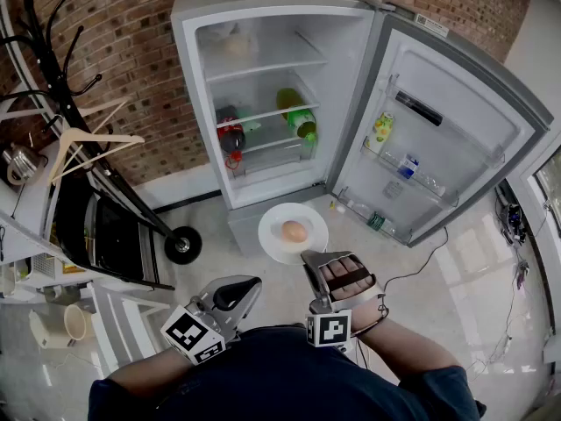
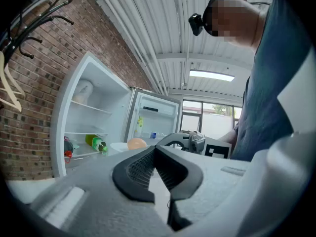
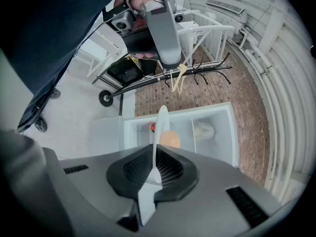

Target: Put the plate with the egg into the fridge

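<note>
At the centre of the head view, a white plate (image 1: 279,222) carrying a brown egg (image 1: 294,231) hangs in the air just below the open fridge (image 1: 263,24), which fills the upper middle of the frame. The right gripper (image 1: 308,257) pinches the plate's near rim, jaws pressed onto the thin edge. From the fingers the plate stretches straight ahead toward the fridge shelves (image 1: 263,67). The left gripper (image 1: 250,281) sits at lower left, jaws closed together on nothing, farther from the plate. The coming move looks like a forward reach.

Open fridge (image 1: 351,68) stands on pale floor (image 1: 210,274). Lower shelf (image 1: 272,144): green bottle (image 1: 296,112) lying, red-capped item (image 1: 230,135). Top shelf (image 1: 263,65): pale bag (image 1: 237,42).
</note>
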`<state>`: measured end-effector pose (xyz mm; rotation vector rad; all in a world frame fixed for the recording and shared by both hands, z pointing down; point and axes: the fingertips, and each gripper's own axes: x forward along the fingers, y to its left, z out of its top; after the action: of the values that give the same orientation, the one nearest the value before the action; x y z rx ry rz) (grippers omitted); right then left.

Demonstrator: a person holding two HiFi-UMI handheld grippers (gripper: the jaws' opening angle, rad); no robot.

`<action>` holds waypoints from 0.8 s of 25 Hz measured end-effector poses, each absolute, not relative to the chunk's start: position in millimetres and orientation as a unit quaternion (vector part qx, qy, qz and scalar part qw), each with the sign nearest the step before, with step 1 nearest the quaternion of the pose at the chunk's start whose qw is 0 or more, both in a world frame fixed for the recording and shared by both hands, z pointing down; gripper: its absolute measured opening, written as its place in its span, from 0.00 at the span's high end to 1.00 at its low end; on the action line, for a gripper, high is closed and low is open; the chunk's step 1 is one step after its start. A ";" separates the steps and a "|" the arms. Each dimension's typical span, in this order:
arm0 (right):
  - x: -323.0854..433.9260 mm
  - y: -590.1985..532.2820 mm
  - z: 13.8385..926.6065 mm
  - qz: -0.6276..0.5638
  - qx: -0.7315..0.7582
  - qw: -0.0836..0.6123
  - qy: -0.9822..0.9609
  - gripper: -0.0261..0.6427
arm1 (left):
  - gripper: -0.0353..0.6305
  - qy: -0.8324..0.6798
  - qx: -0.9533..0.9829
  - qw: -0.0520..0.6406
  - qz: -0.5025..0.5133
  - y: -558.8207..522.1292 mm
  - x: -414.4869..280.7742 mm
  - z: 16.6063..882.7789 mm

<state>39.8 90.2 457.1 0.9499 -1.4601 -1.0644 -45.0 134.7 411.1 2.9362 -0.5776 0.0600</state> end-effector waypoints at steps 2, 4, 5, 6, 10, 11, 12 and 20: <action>43.4 90.0 463.8 -0.432 0.396 0.527 -0.616 0.93 | 0.95 -0.195 0.978 0.073 0.020 133.6 -43.8 411.9; 45.9 88.7 465.4 -0.429 0.395 0.528 -0.617 0.93 | 0.95 -0.198 0.977 0.072 0.019 132.3 -42.1 412.1; 47.0 87.8 465.1 -0.430 0.395 0.527 -0.618 0.93 | 0.95 -0.200 0.977 0.071 0.019 131.6 -41.0 412.0; 48.2 87.0 464.8 -0.431 0.394 0.526 -0.618 0.93 | 0.95 -0.202 0.977 0.071 0.019 131.0 -39.8 411.7; 53.2 82.4 466.4 -0.437 0.390 0.526 -0.617 0.93 | 0.95 -0.211 0.975 0.071 0.016 129.1 -34.4 410.3; 55.2 80.4 467.9 -0.439 0.388 0.528 -0.615 0.93 | 0.95 -0.213 0.974 0.070 0.017 128.8 -32.3 410.6; 57.6 78.0 469.5 -0.440 0.385 0.530 -0.614 0.93 | 0.95 -0.216 0.974 0.069 0.017 128.5 -29.3 411.1; 72.7 63.7 472.8 -0.455 0.381 0.503 -0.628 0.92 | 0.95 -0.235 0.970 0.067 0.021 133.8 9.9 419.3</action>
<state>72.7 63.7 472.8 0.9201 -1.5172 -1.0983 9.9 133.8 419.3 2.9230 -0.7083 0.0621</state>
